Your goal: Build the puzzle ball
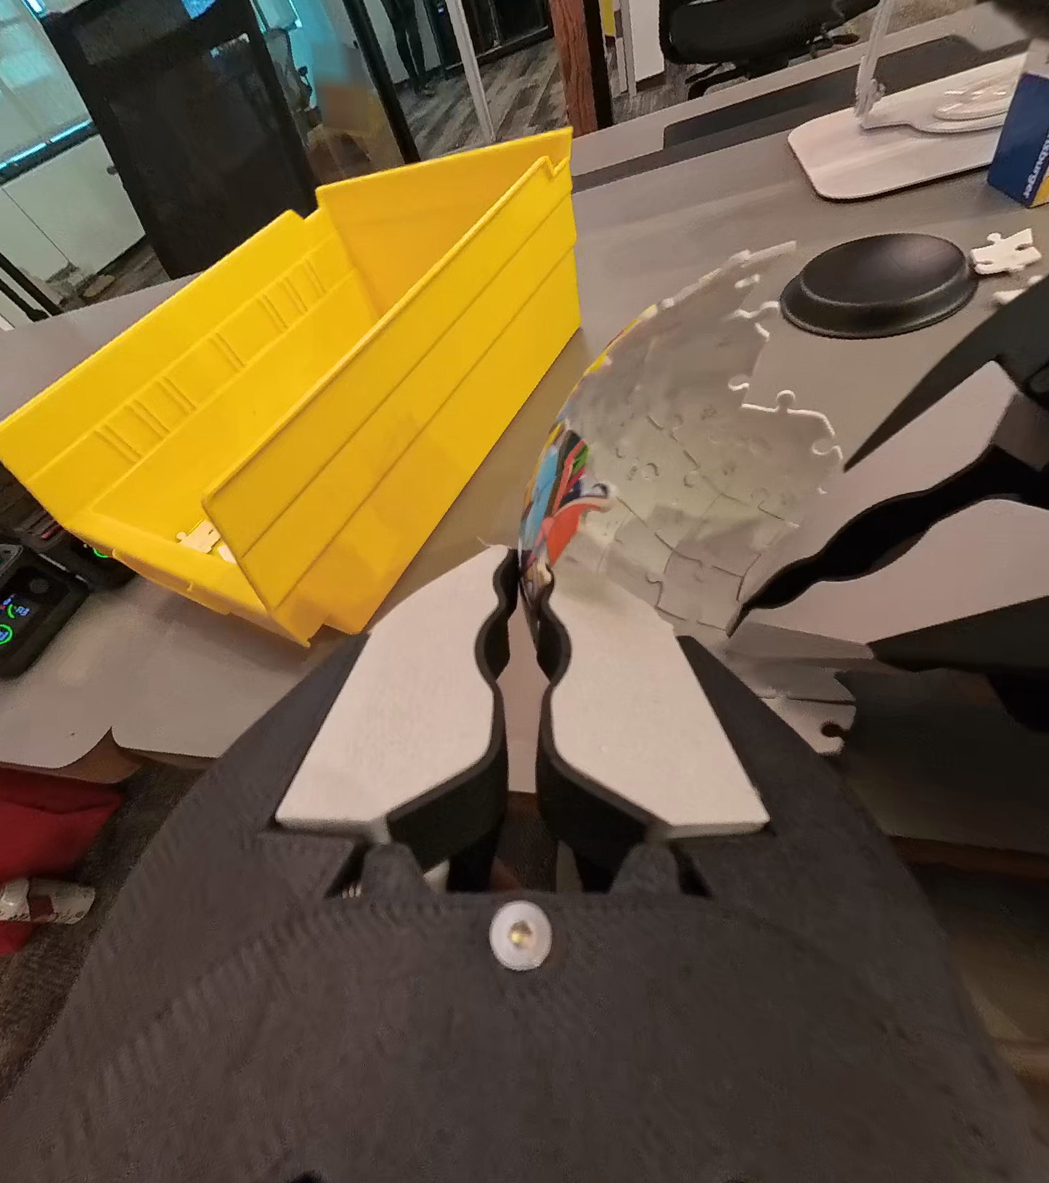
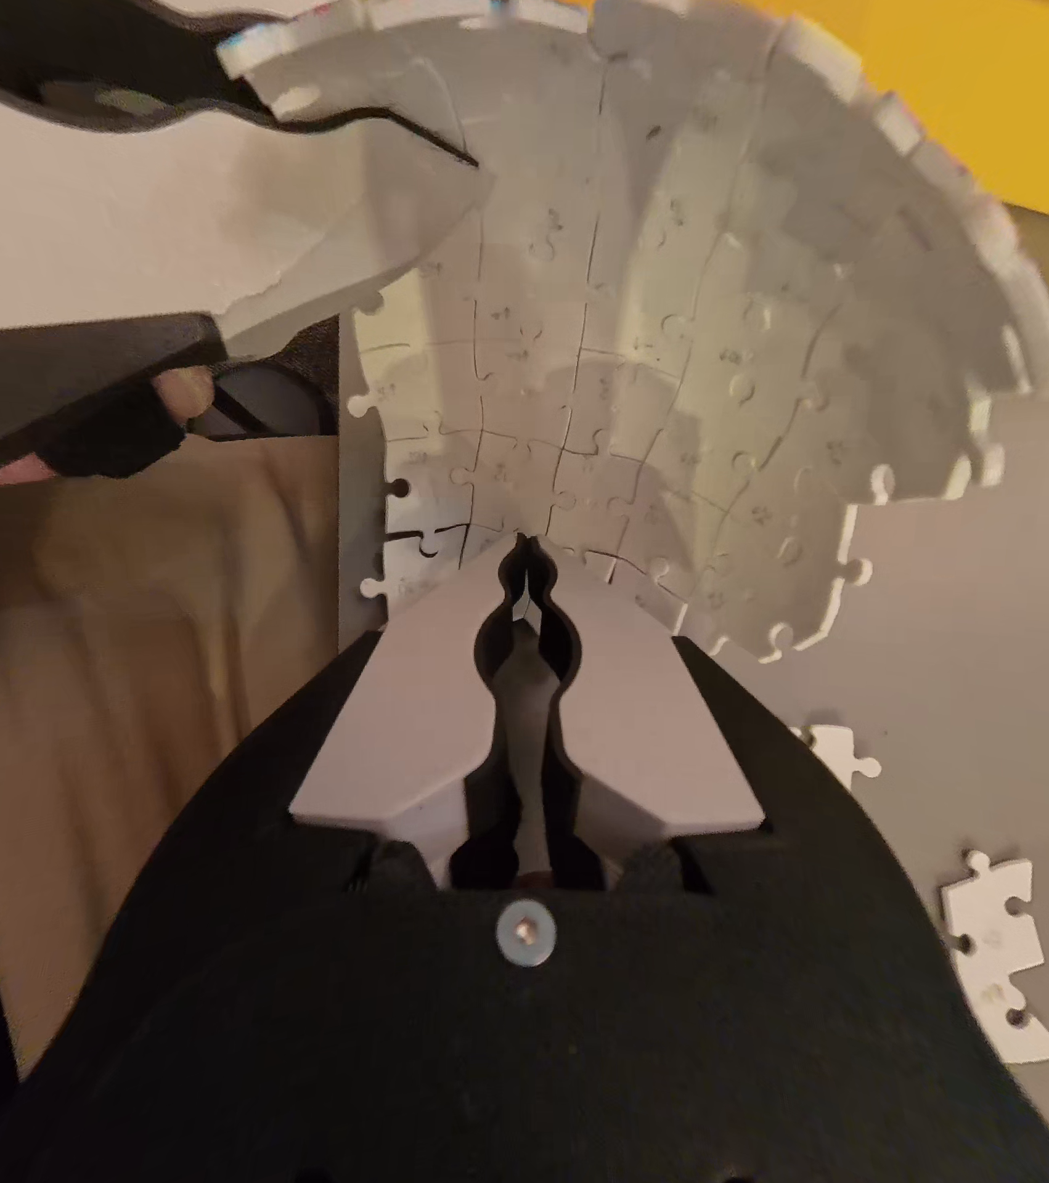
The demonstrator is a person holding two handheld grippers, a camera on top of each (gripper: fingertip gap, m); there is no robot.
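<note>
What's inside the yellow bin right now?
Near the front corner of the yellow bin, a few pale puzzle pieces show. The bin's near wall hides the rest of the floor, so more pieces may lie there.

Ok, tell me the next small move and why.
Probably keep the left gripper clamped on the shell rim and ease the right gripper in, seating whatever it pinches. Both look shut, the right tips already meet the shell's inner face, and its edge is unfinished, with loose pieces on the table.
</note>
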